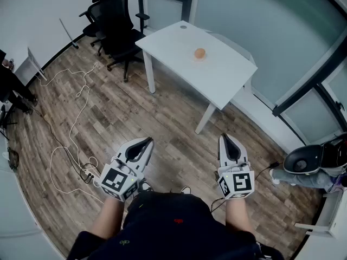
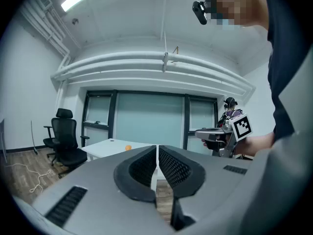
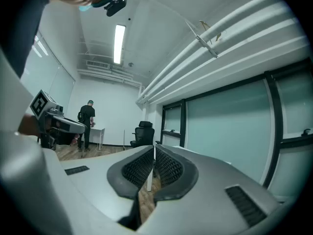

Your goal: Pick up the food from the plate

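Food [image 1: 199, 52], one piece, lies on one table [image 1: 227, 76]; left tool [image 1: 143, 142] and right tool [image 1: 227, 138] closed

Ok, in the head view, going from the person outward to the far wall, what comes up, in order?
The left gripper and right gripper side by side → wood floor → white table → food on the table → glass wall.

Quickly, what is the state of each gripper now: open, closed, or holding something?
Left gripper: closed, nothing between its jaws.
Right gripper: closed, nothing between its jaws.
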Motion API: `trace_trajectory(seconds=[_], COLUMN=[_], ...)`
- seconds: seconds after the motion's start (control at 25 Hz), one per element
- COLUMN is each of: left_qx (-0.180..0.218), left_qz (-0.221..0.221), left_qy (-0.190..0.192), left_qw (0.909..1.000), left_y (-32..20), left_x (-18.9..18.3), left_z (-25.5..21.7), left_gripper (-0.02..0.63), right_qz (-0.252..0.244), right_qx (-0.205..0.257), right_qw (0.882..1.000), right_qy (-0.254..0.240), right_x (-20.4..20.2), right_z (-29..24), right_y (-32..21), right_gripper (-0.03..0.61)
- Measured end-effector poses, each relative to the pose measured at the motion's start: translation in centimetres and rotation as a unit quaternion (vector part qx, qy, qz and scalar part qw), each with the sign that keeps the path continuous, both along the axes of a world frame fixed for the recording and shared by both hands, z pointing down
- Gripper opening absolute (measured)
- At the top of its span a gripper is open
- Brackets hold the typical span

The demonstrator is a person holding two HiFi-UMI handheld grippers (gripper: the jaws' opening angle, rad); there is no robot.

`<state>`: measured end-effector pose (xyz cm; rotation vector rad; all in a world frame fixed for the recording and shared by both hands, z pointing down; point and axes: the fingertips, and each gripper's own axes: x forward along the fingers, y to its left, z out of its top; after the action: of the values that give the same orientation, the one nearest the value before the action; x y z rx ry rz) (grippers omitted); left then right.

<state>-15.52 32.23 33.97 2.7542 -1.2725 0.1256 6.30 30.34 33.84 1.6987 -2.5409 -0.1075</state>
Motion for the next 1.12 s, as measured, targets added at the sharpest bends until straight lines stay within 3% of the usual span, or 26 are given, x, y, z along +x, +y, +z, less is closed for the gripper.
trace_trajectory(seconds=[0.64,0.84,1.12], left_qx=[-0.012,-0.008,-0.034], left_qz=[0.009,0.015,-0.001], left_qy=[-0.004,-0.006,0.008], left_qw=[0.9999,0.9998,0.9994], left_y=[0.7,0.8,0.5], left_x=[1.0,2.7,5.6], left_z=[0.5,1.2,1.6], left_gripper=[0.034,0.034,0.034], right_qz=[0.003,0.002,-0.004], right_qx=[-0.004,-0.011,-0.021], right_qw=[1.000,1.000,0.999], right_qy=[-0.019,-0.018,-0.028], right_x=[0.9,2.5,6.0], right_z=[0.2,1.0,1.9], right_y=[0.1,0.3,0.2], right_gripper=[0.031,0.031,0.030])
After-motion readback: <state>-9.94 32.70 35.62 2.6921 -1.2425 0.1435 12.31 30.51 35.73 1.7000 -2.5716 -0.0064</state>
